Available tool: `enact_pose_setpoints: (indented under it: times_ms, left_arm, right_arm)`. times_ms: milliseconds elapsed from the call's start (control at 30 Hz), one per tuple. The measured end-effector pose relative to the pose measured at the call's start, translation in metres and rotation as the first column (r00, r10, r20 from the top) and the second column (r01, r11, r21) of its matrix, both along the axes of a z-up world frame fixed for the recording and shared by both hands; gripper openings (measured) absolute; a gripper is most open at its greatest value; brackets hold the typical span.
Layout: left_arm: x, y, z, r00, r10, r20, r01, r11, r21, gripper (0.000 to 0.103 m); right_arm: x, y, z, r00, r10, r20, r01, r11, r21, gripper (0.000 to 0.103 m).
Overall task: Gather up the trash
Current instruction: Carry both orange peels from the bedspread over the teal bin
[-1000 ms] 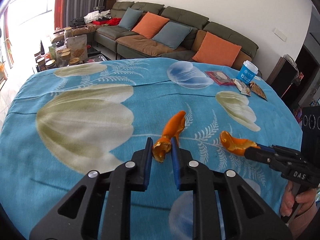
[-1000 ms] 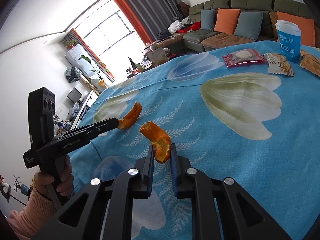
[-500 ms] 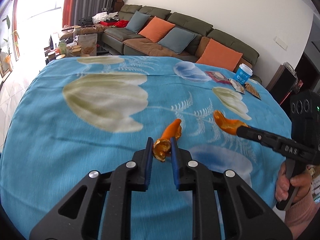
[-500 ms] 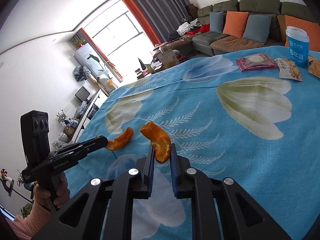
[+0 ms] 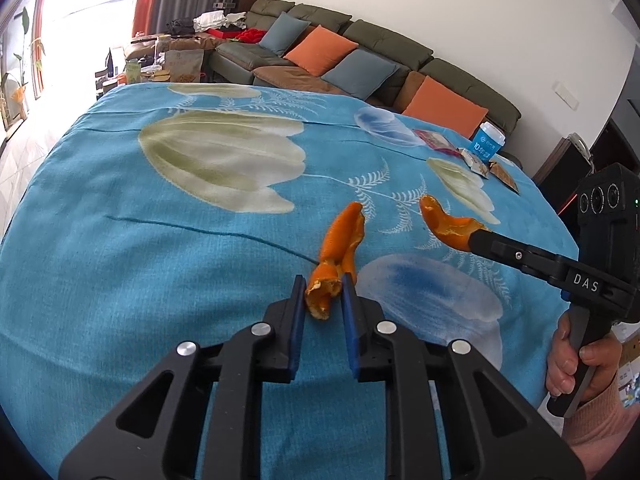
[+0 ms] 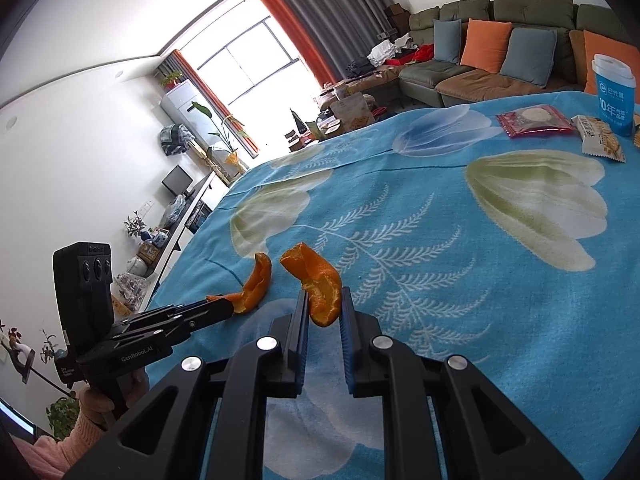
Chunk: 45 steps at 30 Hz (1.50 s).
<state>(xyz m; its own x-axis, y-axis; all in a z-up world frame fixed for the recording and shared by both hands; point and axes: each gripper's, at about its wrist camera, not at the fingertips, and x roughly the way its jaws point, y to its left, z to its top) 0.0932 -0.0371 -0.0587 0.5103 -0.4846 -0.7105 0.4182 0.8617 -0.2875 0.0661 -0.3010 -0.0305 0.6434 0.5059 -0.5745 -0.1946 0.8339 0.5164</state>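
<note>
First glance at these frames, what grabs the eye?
Two bright orange peels, one pinched in each gripper above the blue floral tablecloth: the left gripper holds a long peel, the right gripper a curled peel. At the table's far end stand a blue paper cup and snack wrappers.

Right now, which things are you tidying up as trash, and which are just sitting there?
Part of the job:
- long orange peel, pinched in the left gripper
- curled orange peel, pinched in the right gripper
- probably the red snack packet and the biscuit wrapper
- maybe the blue paper cup

Just lying about:
- blue flowered cloth
- sofa
- cushions
</note>
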Motion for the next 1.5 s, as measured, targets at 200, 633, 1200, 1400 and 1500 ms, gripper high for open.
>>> enact_pose_setpoints:
  times_ms: [200, 633, 1200, 1400, 1500]
  left_arm:
    - [-0.013, 0.009, 0.011, 0.999, 0.024, 0.046, -0.023, 1.000, -0.015, 0.015]
    - [-0.039, 0.041, 0.026, 0.992, 0.088, 0.094, -0.086, 0.996, -0.019, 0.015]
    - [-0.060, 0.077, 0.037, 0.976, 0.177, 0.125, -0.176, 0.984, -0.022, 0.015]
    - [-0.065, 0.088, 0.039, 0.971, 0.204, 0.128, -0.202, 0.979, -0.030, 0.014]
    - [-0.068, 0.093, 0.040, 0.967, 0.216, 0.132, -0.214, 0.976, -0.033, 0.014]
  right_arm:
    - [-0.001, 0.006, 0.002, 1.000, 0.016, 0.009, -0.016, 1.000, 0.002, 0.013]
    - [-0.001, 0.020, 0.006, 0.998, 0.062, 0.021, -0.062, 0.998, 0.011, 0.013]
    - [0.000, 0.052, 0.015, 0.987, 0.150, 0.049, -0.151, 0.988, 0.018, 0.013]
    - [0.004, 0.067, 0.016, 0.981, 0.185, 0.053, -0.186, 0.982, 0.016, 0.013]
    - [0.005, 0.075, 0.016, 0.978, 0.202, 0.054, -0.203, 0.979, 0.014, 0.013]
